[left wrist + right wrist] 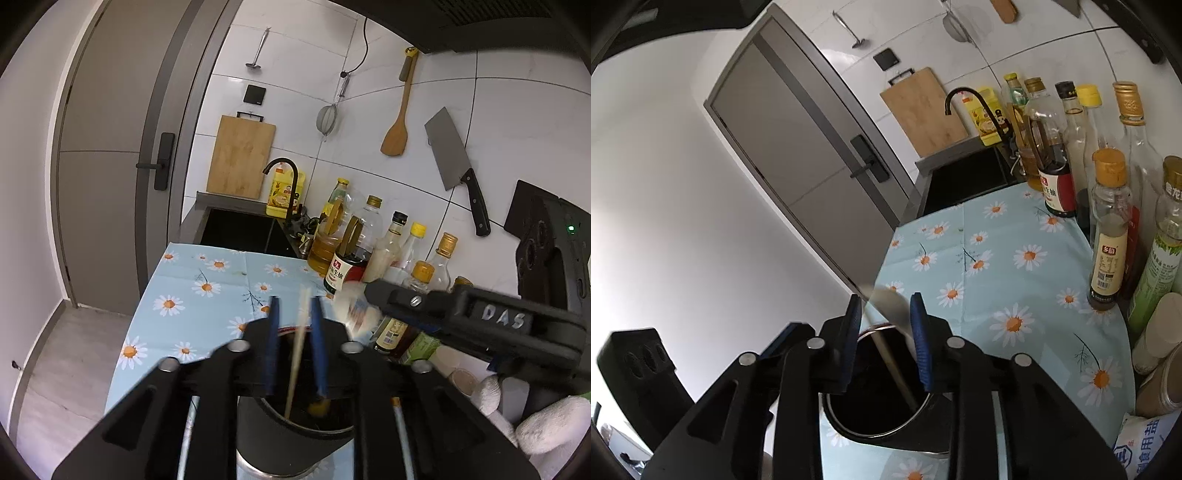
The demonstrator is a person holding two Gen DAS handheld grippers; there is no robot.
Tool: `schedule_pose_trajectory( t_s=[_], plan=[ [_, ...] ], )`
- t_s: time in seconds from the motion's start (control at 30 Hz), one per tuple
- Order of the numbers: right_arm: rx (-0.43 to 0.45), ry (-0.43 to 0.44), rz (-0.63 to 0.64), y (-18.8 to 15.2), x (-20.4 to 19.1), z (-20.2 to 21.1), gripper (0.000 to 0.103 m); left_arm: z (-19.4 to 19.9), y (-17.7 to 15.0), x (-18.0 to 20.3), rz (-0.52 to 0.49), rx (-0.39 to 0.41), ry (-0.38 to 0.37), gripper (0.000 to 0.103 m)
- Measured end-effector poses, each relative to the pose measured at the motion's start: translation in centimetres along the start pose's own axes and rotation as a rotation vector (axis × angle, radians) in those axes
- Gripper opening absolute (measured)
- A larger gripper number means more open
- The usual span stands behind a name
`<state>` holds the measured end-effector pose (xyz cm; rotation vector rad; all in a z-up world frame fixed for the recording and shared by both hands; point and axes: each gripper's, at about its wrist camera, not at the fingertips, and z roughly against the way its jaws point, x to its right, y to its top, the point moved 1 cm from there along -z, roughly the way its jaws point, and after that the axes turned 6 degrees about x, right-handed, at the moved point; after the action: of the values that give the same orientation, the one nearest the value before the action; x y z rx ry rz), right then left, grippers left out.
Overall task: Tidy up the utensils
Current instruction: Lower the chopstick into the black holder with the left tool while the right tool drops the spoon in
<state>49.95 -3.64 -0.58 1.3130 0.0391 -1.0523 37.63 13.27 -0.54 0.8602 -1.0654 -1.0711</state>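
While blurred, pale chopstick [297, 354] upright.

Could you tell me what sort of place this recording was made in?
Almost certainly a home kitchen. A sink with a black tap sits at the end of the counter, a cleaver and wooden spatula hang on the tiled wall, and oil and sauce bottles line the counter's flowered cloth.

From my feed the spoon [892, 306] is just a motion-blurred smear, and its lower handle vanishes into the dark utensil holder [871, 424]. The holder's base is cut off by the frame, and I can't read the salt bag [1145, 443] fully.
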Motion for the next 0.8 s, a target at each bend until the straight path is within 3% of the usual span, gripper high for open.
schedule_pose_trajectory(
  t_s=[0.4, 0.53, 0.63, 0.8],
  plan=[
    [0.009, -0.002, 0.037, -0.2, -1.0, 2.7, 0.029, 2.0, 0.1, -0.3, 0.025, 0.002, 0.009, 0.018],
    [0.004, 0.005, 0.072, -1.0, -1.6, 4.3, 0.029, 3.3, -0.2, -0.9, 0.047, -0.024, 0.026, 0.023],
    [-0.047, 0.073, 0.061, -1.6, -1.7, 5.1, 0.040, 4.6, -0.9, -1.7, 0.083, -0.067, 0.020, 0.023],
    [-0.182, 0.121, 0.188, -4.1, -3.2, 6.0, 0.040, 6.9, -3.0, -3.5, 0.140, -0.150, 0.045, 0.023]
  ],
)
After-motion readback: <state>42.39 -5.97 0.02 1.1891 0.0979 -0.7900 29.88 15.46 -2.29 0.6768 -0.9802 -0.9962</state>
